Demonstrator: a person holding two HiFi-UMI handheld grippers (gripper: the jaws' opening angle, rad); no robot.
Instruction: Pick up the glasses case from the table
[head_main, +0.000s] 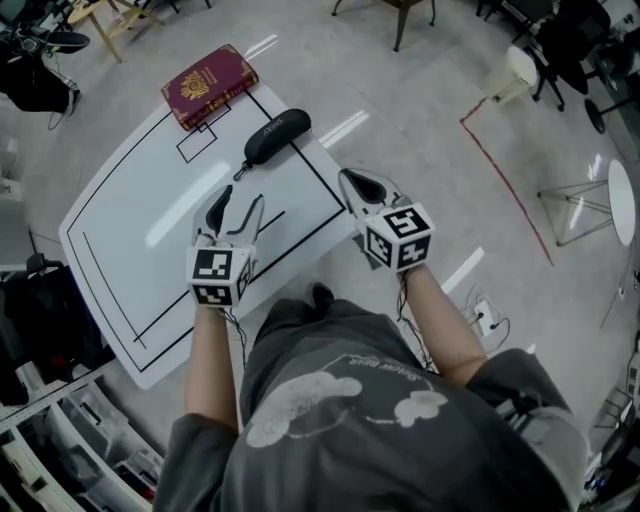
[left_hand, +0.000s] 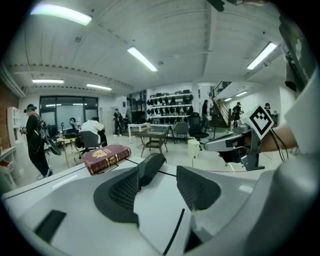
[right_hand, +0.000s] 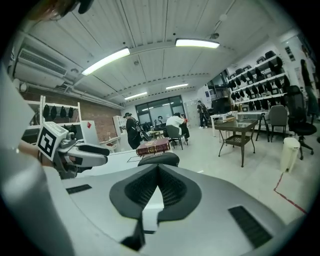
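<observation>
Left gripper: held out on a bare forearm over the near part of the white bench, pointing forward and a little down. Jaws about half apart, nothing between the pads, touching nothing.

Right gripper: held out likewise at the bench's right edge, roughly level with the left one, marker cube on top. Jaws closed pad to pad, empty.

Glasses case: black, elongated, lying flat on the bench just ahead of both grippers and apart from both. In the left gripper view, seen just past the left pad; in the right gripper view, straight beyond the closed tips. Dark red book with gold print: at the bench's far corner, near the case but not touching it.

Bench surface: white, marked with black rectangular lines. Around it: pale glossy floor with a red line, chairs, small tables, shelving with dark items on the far wall, strip lights overhead, several people further off.
</observation>
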